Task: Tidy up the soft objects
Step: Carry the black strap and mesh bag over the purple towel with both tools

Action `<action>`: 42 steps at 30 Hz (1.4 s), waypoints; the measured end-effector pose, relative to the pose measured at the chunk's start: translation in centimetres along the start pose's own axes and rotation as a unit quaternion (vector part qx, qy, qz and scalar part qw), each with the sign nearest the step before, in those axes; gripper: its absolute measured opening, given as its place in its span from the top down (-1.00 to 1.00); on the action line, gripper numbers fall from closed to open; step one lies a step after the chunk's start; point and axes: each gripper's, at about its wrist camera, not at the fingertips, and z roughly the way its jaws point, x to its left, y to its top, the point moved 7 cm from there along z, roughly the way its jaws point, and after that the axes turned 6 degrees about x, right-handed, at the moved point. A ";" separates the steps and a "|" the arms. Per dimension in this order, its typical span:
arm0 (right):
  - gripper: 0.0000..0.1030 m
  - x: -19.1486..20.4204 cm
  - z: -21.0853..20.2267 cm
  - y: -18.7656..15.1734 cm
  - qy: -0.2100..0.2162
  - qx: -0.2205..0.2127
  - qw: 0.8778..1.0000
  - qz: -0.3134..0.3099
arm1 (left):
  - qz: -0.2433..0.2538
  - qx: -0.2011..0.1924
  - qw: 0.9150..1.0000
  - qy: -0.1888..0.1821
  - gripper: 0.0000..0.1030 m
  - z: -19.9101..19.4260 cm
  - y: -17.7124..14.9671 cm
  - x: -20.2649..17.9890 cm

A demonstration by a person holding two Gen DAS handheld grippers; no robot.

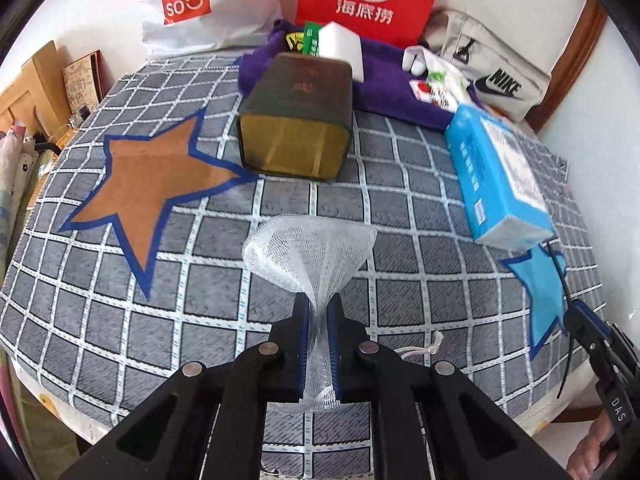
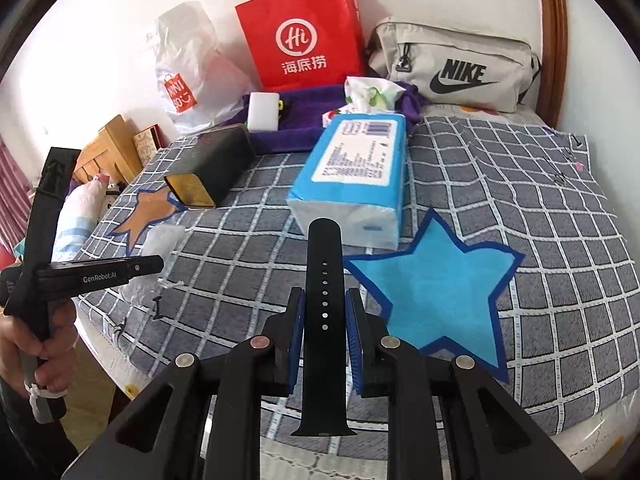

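My left gripper [image 1: 318,304] is shut on a white foam mesh sleeve [image 1: 310,256], which fans out beyond the pads above the checked cloth. It also shows at the left of the right wrist view, left gripper [image 2: 158,264], with the mesh sleeve [image 2: 160,240] near the brown star. My right gripper [image 2: 324,300] is shut on a black perforated watch strap [image 2: 323,264] that sticks out forward past the fingertips. A brown star [image 1: 152,184] lies left and a blue star [image 2: 436,300] right on the cloth. In the left wrist view the right gripper [image 1: 576,312] appears at the far right edge.
A dark tin box [image 1: 296,120] lies on its side mid-table. A blue tissue pack [image 2: 352,172] lies beside the blue star. Behind are a purple cloth [image 2: 296,120] with a white sponge [image 2: 263,111], a red paper bag [image 2: 300,36], a white plastic bag [image 1: 192,4] and a grey Nike pouch [image 2: 456,68].
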 end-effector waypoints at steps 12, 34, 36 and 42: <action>0.61 1.6 -2.3 3.7 0.002 -0.019 1.000 -0.011 | -0.012 -0.039 0.999 -0.031 0.82 -3.8 3.1 0.2; 0.61 0.7 -1.7 12.3 0.000 -0.052 0.999 -0.014 | -0.020 -0.075 0.996 -0.044 0.82 -5.3 12.0 -0.1; 0.61 0.5 -1.2 13.3 -0.002 -0.053 0.998 -0.016 | -0.021 -0.075 0.996 -0.046 0.82 -5.0 12.7 -0.2; 0.61 0.2 0.4 15.8 -0.002 -0.056 0.998 -0.017 | -0.022 -0.073 0.996 -0.047 0.82 -4.0 15.4 -0.4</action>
